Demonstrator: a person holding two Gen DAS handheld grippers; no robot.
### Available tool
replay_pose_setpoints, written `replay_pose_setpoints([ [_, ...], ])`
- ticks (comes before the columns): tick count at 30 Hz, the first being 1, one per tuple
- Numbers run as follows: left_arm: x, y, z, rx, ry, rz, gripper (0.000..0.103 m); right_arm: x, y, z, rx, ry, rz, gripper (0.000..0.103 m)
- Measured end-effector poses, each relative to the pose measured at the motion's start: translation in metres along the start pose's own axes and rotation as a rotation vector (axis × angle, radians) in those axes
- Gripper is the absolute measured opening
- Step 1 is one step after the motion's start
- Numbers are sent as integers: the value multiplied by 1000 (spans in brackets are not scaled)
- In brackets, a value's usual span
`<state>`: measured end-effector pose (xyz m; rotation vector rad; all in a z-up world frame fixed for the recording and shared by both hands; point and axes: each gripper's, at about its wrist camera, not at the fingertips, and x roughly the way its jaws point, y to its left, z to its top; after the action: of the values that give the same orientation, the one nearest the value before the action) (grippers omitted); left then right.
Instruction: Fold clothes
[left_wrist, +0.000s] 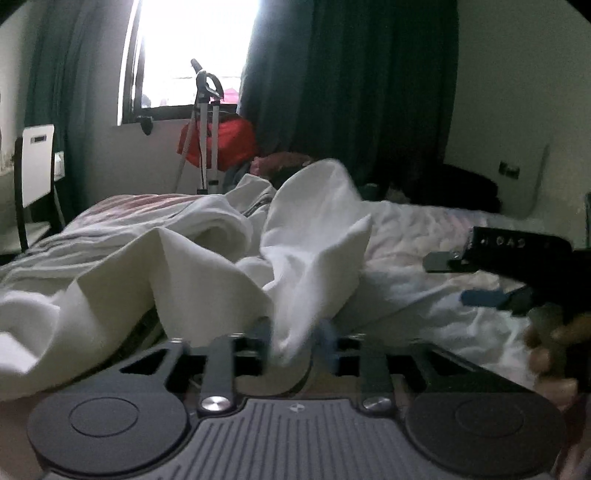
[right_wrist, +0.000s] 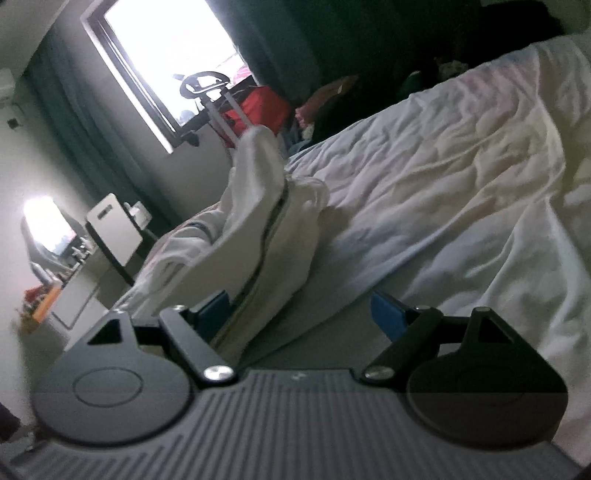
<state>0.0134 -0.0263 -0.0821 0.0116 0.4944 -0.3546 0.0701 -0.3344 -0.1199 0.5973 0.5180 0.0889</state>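
While the white garment (left_wrist: 207, 254) lies bunched on the bed (left_wrist: 424, 236), a hanging fold of it drops between the jaws of the left gripper (left_wrist: 297, 341), whose blue pads stand partly apart; both pads are blurred, so whether they still press the cloth cannot be told, and the fold looks more draped than pinched. The likely reason for this placement is that the fold has been carried across the garment to double it over, which would put the task at a mid-fold stage (a judgement, not an observation). The right gripper (right_wrist: 303, 317) has its jaws wide apart and holds nothing; the garment's near edge sits just inside its left pad, with bare sheet ahead of the right pad. In the left wrist view that gripper enters from the right, clear of the cloth, presumably waiting to take a second edge. The garment is soft, matte and thick-looking, standing in rounded peaks and one sharp corner, with a dark seam or zip line along one edge in the right wrist view. The sheet beneath is thin, pale and finely creased, offering little grip for sliding fabric.
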Motion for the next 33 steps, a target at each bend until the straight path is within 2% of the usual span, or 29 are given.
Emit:
replay_pose_setpoints([
  [6,-14,5,4,-51,-25,-10,60,0,-3,-7,95,-24,61,87],
  [8,-19,8,8,-73,-53,-11,71,3,-1,-13,115,-26,75,87],
  [13,-25,23,14,-115,-97,30,81,7,7,-20,129,-28,107,87],
  [16,-27,35,14,-156,-103,69,82,9,12,-17,117,-41,90,87],
  [19,-29,45,15,-177,-106,116,82,25,17,1,93,-25,71,87],
  [22,-29,58,16,-222,-117,119,82,47,22,22,69,-5,58,84],
  [25,-25,69,17,-242,-125,126,82,86,28,50,52,8,49,83],
  [29,-13,86,22,-210,-201,75,83,140,41,81,27,-3,-30,80],
  [33,8,102,25,-248,-189,80,83,185,49,99,-27,-12,-103,80],
])
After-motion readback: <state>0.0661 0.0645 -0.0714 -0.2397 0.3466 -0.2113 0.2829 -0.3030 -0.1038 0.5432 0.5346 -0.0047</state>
